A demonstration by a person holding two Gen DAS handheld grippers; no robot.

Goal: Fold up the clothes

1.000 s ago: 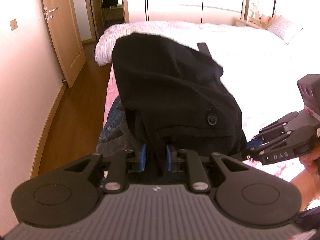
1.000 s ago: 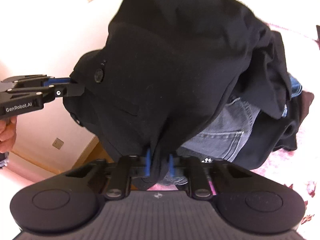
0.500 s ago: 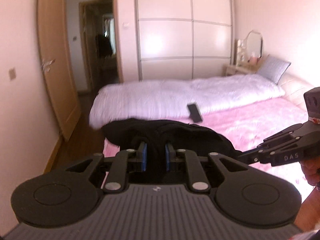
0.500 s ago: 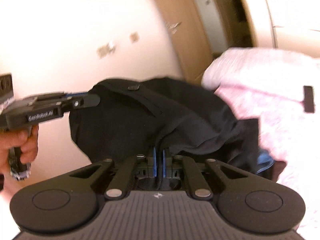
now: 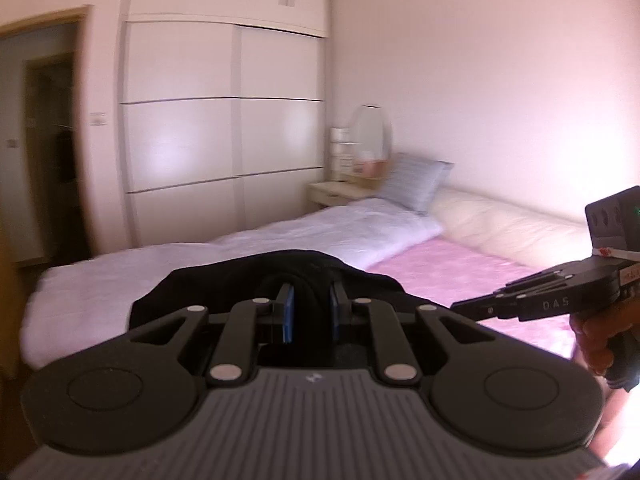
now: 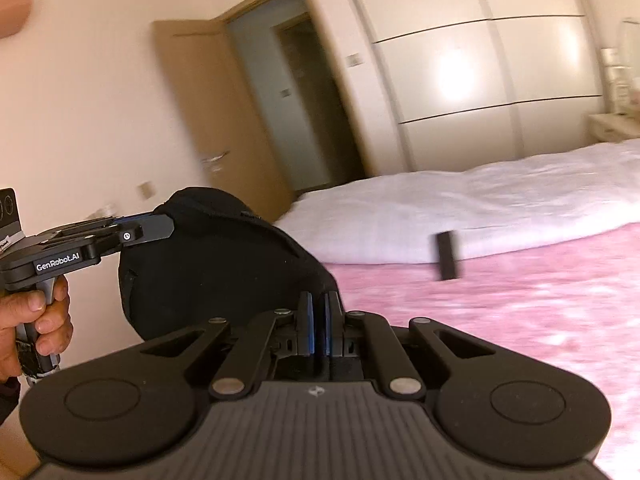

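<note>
A black garment [image 5: 224,284] hangs stretched between my two grippers, above the bed. My left gripper [image 5: 310,308] is shut on a thick fold of it, and the cloth bulges over its blue pads. In the right wrist view the same garment [image 6: 208,272] runs from my left gripper [image 6: 168,224] down to my right gripper [image 6: 319,316]. The right gripper's pads stand almost together, pinching the garment's edge. In the left wrist view my right gripper [image 5: 456,308] reaches in from the right and meets the cloth's far corner. A hand holds each gripper's handle.
The bed has a pink sheet [image 6: 500,312] and a white duvet [image 5: 160,272] across its far side. A small black flat object [image 6: 446,256] lies on the sheet. A pillow [image 5: 416,180], a nightstand [image 5: 340,192], a white wardrobe [image 5: 224,120] and an open door [image 6: 212,120] stand beyond.
Both grippers have risen and tilted up with the black garment held between them. The pile with the jeans has dropped out of view. The right gripper's pads have drawn closer together.
</note>
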